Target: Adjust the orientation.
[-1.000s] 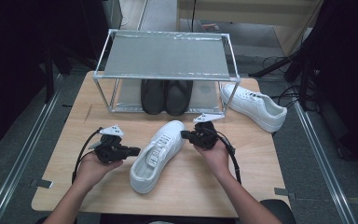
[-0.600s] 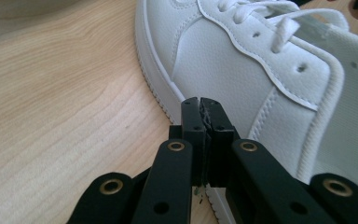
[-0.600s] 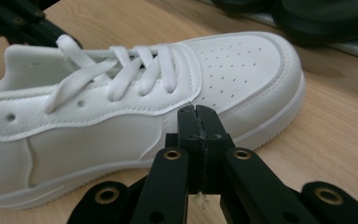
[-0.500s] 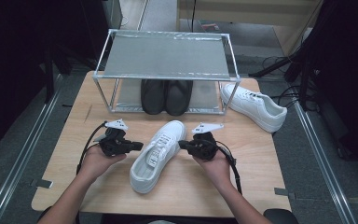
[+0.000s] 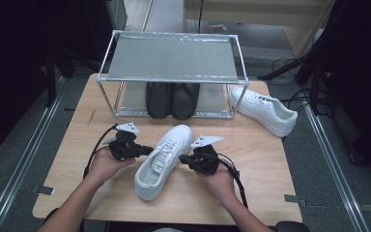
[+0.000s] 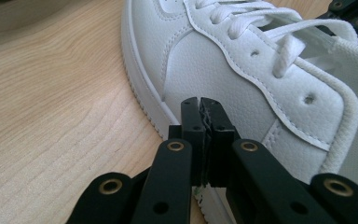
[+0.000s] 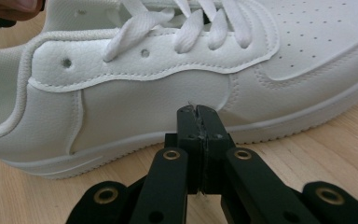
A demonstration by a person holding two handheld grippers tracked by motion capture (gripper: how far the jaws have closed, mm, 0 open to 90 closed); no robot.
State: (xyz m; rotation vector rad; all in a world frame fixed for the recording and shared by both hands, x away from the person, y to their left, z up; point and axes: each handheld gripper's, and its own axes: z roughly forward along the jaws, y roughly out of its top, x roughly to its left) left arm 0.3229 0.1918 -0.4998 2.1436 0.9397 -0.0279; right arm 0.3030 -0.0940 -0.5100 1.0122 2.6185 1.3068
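The left gripper [image 5: 145,150] has its two black jaws pressed together with nothing between them; its tip sits just beside the left side wall of a white sneaker [image 5: 163,159], close above the sole edge. The right gripper [image 5: 186,161], jaws likewise pressed together and empty, points at the sneaker's opposite side, tip near the sole rim; so the shoe lies between the two grippers, toe pointing away from the person, on a light wooden table [image 5: 77,145]. In the left gripper view the closed jaws [image 6: 200,116] stand against the sneaker [image 6: 242,70], laces running above them; in the right gripper view the closed jaws [image 7: 196,123] face the sneaker [image 7: 158,93] side-on. Beyond the sneaker's toe stands a metal-framed shoe rack [image 5: 174,58]; a pair of black shoes [image 5: 172,99] sits on its lower shelf; right of the rack and well apart from the sneaker lies a second white sneaker [image 5: 265,108].
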